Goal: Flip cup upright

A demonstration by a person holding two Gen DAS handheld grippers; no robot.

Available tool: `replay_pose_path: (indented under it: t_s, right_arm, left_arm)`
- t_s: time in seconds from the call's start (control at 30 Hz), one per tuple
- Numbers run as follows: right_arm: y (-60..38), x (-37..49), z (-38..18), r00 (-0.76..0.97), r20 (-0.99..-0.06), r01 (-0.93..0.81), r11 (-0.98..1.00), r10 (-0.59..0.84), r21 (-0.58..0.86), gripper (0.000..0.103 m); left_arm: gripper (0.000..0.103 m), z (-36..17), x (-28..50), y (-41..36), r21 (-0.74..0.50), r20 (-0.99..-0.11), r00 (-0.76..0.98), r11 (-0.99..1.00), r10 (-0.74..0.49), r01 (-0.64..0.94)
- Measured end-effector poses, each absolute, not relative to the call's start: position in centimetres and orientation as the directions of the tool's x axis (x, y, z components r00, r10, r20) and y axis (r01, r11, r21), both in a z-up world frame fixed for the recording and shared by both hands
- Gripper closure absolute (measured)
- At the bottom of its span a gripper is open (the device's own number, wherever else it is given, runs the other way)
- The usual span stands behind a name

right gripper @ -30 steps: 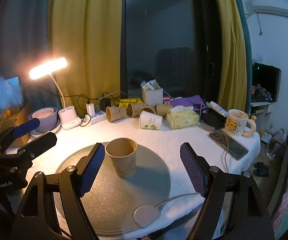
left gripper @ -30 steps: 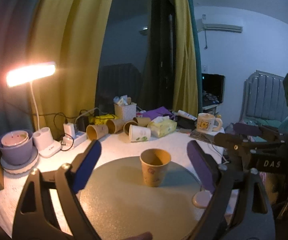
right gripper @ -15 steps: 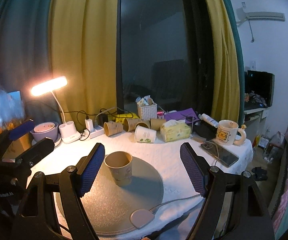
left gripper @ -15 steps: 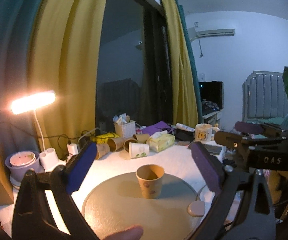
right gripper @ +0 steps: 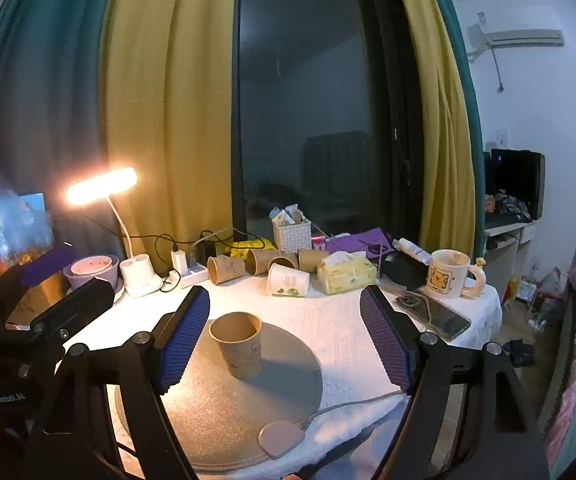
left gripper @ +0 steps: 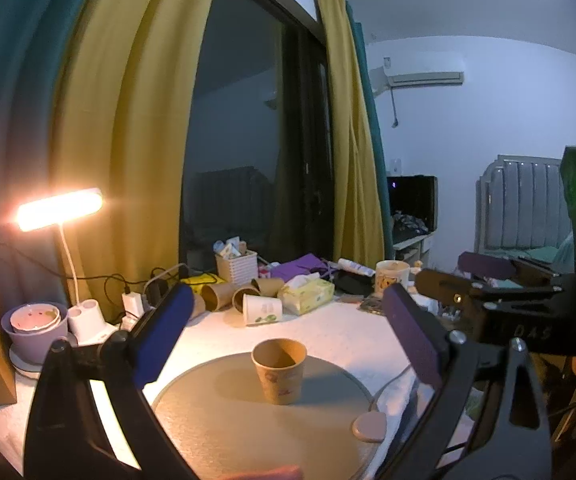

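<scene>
A brown paper cup (left gripper: 280,371) stands upright, mouth up, on a round grey mat (left gripper: 224,420). It also shows in the right wrist view (right gripper: 238,343) on the same mat (right gripper: 224,412). My left gripper (left gripper: 284,332) is open and empty, held back above the cup. My right gripper (right gripper: 284,336) is open and empty, with the cup just inside its left finger line but farther off. Each gripper shows at the edge of the other's view.
Several paper cups (right gripper: 264,264) lie on their sides at the back of the white table (right gripper: 336,320). A lit desk lamp (right gripper: 102,186), a purple bowl (right gripper: 92,270), a tissue pack (right gripper: 346,272), a mug (right gripper: 450,274) and a phone (right gripper: 432,316) stand around. A cable with a pink puck (right gripper: 282,438) lies at the mat's front.
Both grippers have drawn back and risen from the cup, which looks smaller and lower in both views. The cup stays upright on the mat.
</scene>
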State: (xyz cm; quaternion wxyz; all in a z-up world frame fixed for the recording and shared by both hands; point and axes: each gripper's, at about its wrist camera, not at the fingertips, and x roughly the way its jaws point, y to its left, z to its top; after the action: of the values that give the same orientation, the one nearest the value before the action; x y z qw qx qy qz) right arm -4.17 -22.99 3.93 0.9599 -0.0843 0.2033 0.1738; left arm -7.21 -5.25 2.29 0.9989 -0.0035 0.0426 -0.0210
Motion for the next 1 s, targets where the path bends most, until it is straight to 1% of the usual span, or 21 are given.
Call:
replay_pose_path:
  t_s: [0.57,1.0]
  right_arm:
    - [-22.7,-4.1,3.9,0.858,-0.414,-0.374,0.922,0.304,-0.099,0.023]
    - [-22.6,-4.2,3.6,0.856,-0.422,-0.37,0.924,0.299,-0.095,0.023]
  left_arm:
    - [0.007,2.4,-7.9,-4.0,-0.074,-0.063,0.998,0.997,-0.008,0.003]
    - [0.007,2.2,-7.6,-3.9,-0.076,-0.072,0.997,0.997,-0.015,0.01]
